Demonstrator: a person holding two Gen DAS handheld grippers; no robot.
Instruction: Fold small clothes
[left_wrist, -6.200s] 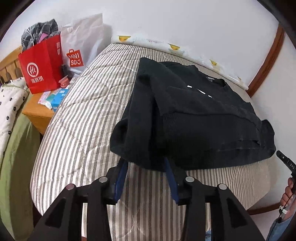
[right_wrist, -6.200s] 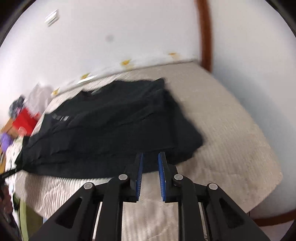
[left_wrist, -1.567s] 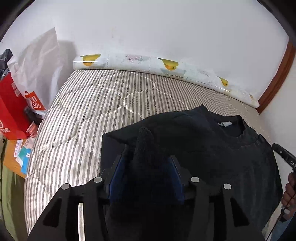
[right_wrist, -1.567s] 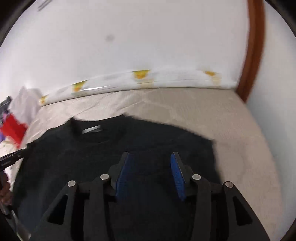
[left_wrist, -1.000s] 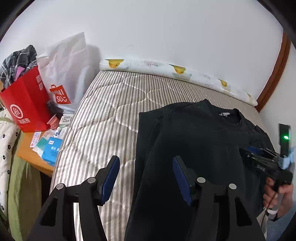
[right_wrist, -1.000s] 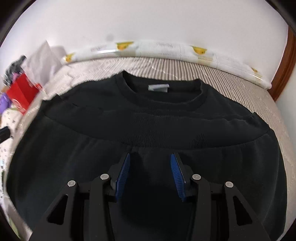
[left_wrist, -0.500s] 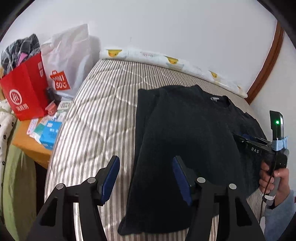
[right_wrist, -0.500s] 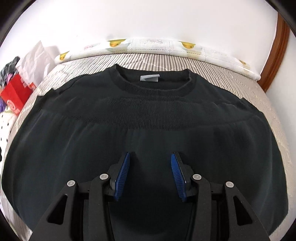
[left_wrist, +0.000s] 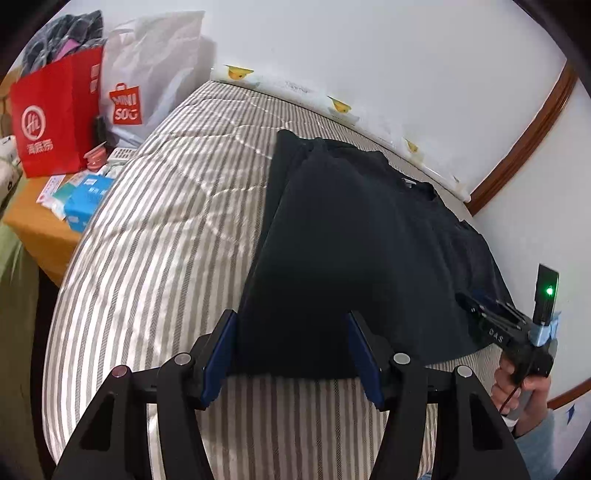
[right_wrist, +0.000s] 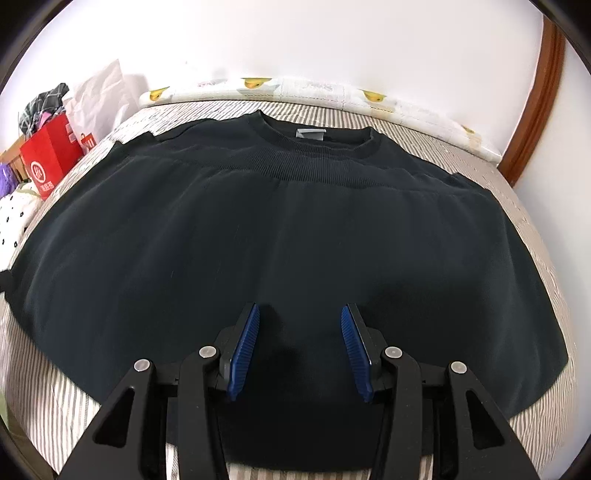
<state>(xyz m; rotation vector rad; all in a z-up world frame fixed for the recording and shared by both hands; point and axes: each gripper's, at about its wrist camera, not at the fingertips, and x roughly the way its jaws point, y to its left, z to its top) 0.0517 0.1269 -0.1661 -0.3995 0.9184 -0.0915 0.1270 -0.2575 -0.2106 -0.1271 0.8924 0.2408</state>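
Sweater (right_wrist: 288, 229) flat on striped bed (left_wrist: 166, 240), folded bottom-up, collar at 12 in right view. Clutter off bed at 10 in left view: red bag (left_wrist: 55, 118), white bag (left_wrist: 155, 70), blue box (left_wrist: 86, 201) on wooden stand (left_wrist: 40, 229). Nothing blocks the cloth. Left gripper (left_wrist: 291, 350) open, empty, over near-left hem corner. Right gripper (right_wrist: 299, 347) open, empty, over near hem; a hand (left_wrist: 524, 387) holds it at 4 in left view. Vs 1.6 s ago: left jaws were full of sweater fabric, now released, and both grippers are backed off toward the near edge.
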